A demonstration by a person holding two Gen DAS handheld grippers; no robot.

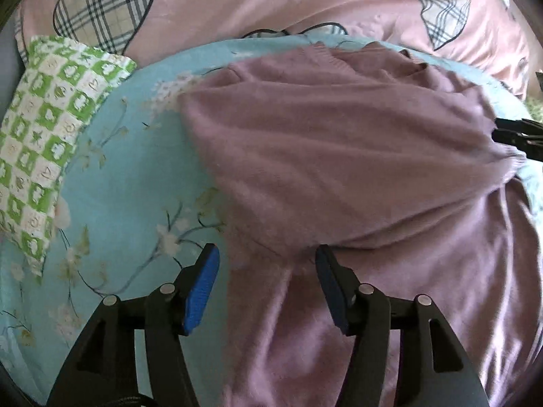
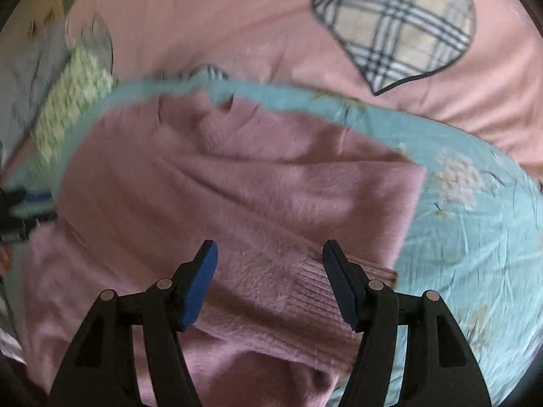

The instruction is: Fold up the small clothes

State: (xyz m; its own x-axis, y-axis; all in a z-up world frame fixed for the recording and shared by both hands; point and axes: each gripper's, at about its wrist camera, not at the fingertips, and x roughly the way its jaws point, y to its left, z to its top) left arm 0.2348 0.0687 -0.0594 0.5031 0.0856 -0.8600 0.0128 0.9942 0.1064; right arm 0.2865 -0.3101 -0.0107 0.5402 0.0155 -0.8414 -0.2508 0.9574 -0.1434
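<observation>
A fuzzy mauve-pink knit sweater (image 1: pixel 339 156) lies partly folded on a light blue floral sheet (image 1: pixel 129 183). It also shows in the right wrist view (image 2: pixel 237 196), with its ribbed cuff (image 2: pixel 319 288) near the fingers. My left gripper (image 1: pixel 266 261) is open, its blue pads either side of the sweater's left fold edge, holding nothing. My right gripper (image 2: pixel 269 257) is open over the ribbed cuff, holding nothing. The right gripper also shows at the right edge of the left wrist view (image 1: pixel 519 139), touching the sweater's edge. The left gripper is a blur at the left of the right wrist view (image 2: pixel 23 210).
A green-and-white checked pillow (image 1: pixel 47 142) lies left of the sheet. A pink quilt with plaid heart patches (image 2: pixel 393 27) lies behind it. The blue sheet (image 2: pixel 475 237) extends to the right of the sweater.
</observation>
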